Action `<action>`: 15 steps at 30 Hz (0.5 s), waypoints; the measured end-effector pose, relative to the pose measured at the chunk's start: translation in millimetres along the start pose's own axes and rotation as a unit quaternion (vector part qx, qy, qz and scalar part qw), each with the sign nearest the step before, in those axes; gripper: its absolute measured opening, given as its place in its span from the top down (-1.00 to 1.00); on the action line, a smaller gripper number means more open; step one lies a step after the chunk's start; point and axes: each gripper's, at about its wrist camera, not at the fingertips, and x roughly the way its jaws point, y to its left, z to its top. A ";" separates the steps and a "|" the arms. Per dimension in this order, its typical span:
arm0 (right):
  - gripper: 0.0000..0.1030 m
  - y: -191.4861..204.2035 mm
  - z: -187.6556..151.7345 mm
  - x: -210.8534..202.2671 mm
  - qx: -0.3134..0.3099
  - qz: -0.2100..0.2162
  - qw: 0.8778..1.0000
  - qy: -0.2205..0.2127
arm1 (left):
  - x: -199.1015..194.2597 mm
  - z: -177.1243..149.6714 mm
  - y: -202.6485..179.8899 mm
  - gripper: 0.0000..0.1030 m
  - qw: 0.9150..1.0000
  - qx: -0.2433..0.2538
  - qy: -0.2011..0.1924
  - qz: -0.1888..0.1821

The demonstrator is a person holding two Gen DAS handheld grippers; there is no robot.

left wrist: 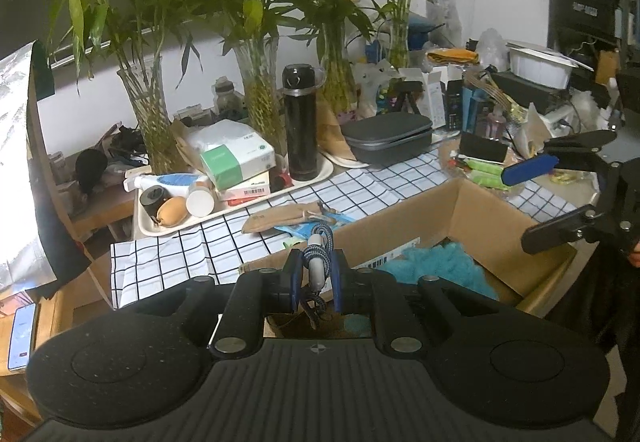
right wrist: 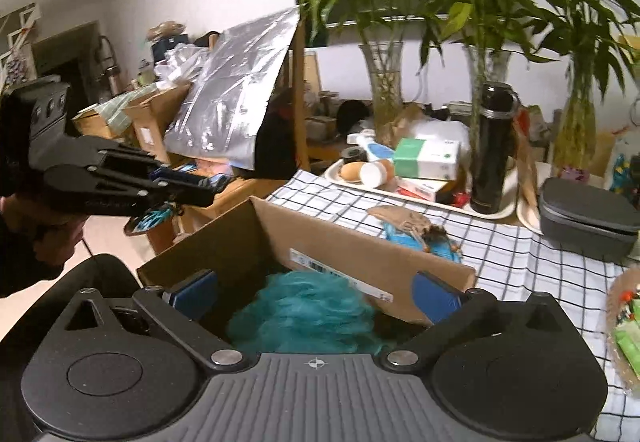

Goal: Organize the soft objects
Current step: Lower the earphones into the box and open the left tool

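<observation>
My left gripper [left wrist: 316,262] is shut on a blue-and-white braided cable [left wrist: 318,242] with a white plug, just at the near left rim of the open cardboard box [left wrist: 472,210]. In the right wrist view the left gripper [right wrist: 208,186] hangs left of the box [right wrist: 320,238], with the cable's loops [right wrist: 154,220] dangling under it. A fluffy teal bath puff [right wrist: 304,314] lies inside the box, also seen as a teal heap [left wrist: 436,266]. My right gripper [right wrist: 316,294] stands open above the puff, its blue pads [right wrist: 436,296] apart from it. A tan pouch [left wrist: 280,218] lies on the checked cloth.
Behind the box a white tray [left wrist: 168,232] carries a black flask [left wrist: 300,130], boxes and small bottles. A grey zip case [left wrist: 388,136] sits further right. Glass vases of bamboo [left wrist: 148,114] line the back. The checked cloth [left wrist: 180,262] covers the table; a phone [left wrist: 22,338] lies far left.
</observation>
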 end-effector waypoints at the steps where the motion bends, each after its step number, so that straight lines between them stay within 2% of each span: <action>1: -1.00 -0.2 0.2 0.4 -0.002 -0.005 1.000 0.000 | 0.6 -0.4 -0.5 0.70 1.000 0.000 0.001 0.000; 9: -1.00 -4.0 2.6 2.4 0.005 -0.017 1.000 -0.003 | 5.1 -1.4 -2.6 0.65 1.000 0.000 0.007 -0.014; 10: -1.00 -4.5 2.8 2.8 0.007 -0.017 1.000 -0.002 | 6.2 -1.6 -3.1 0.54 1.000 0.002 0.011 -0.021; 11: -1.00 -4.8 3.0 3.1 0.007 -0.017 1.000 -0.002 | 7.2 -2.1 -3.8 0.32 1.000 0.004 0.014 -0.023; 12: -1.00 -4.9 3.4 3.6 0.008 -0.018 1.000 -0.001 | 7.4 -2.9 -5.4 0.17 1.000 0.007 0.014 -0.019; 13: -1.00 -5.0 3.5 4.0 0.008 -0.019 1.000 -0.001 | 7.0 -3.9 -7.2 -0.08 1.000 0.012 0.012 -0.012; 14: -1.00 -4.1 2.9 3.6 0.008 -0.020 1.000 0.000 | 6.6 -5.0 -9.3 -0.23 1.000 0.018 0.009 -0.004; 15: -1.00 -4.1 2.8 3.8 0.008 -0.020 1.000 0.001 | 6.1 -5.6 -10.9 -0.25 1.000 0.023 0.006 0.001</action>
